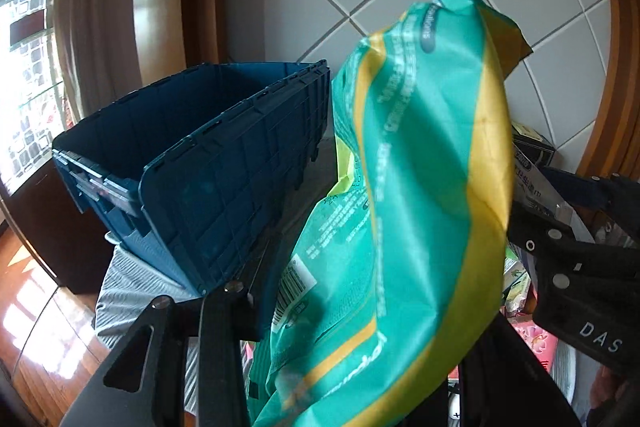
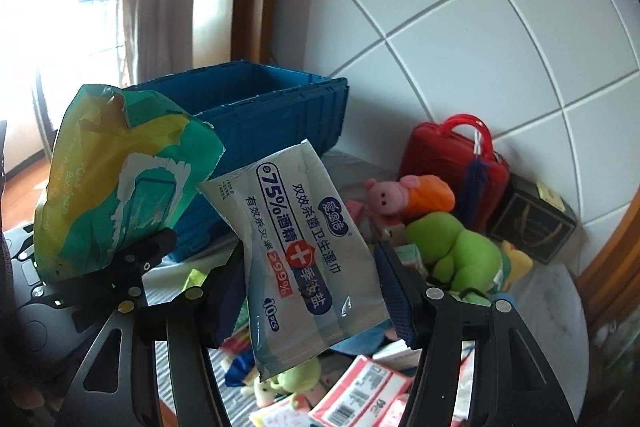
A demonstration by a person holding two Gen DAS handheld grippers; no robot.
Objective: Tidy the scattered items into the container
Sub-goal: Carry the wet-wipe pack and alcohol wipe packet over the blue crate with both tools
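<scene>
My left gripper (image 1: 360,327) is shut on a large green and yellow plastic pack (image 1: 404,187), held up in the air just right of the dark blue crate (image 1: 224,163). The same pack (image 2: 116,179) and crate (image 2: 272,107) show at the left of the right wrist view. My right gripper (image 2: 316,291) is shut on a pale blue pack of wet wipes (image 2: 304,239), held above the table in front of the crate. The crate's inside looks empty where I can see it.
On the table to the right lie a pink pig toy (image 2: 404,195), a green plush toy (image 2: 460,251), a red case (image 2: 452,155), a dark box (image 2: 532,219) and several small packets (image 2: 360,387). A white tiled wall stands behind. A window and curtain are at the left.
</scene>
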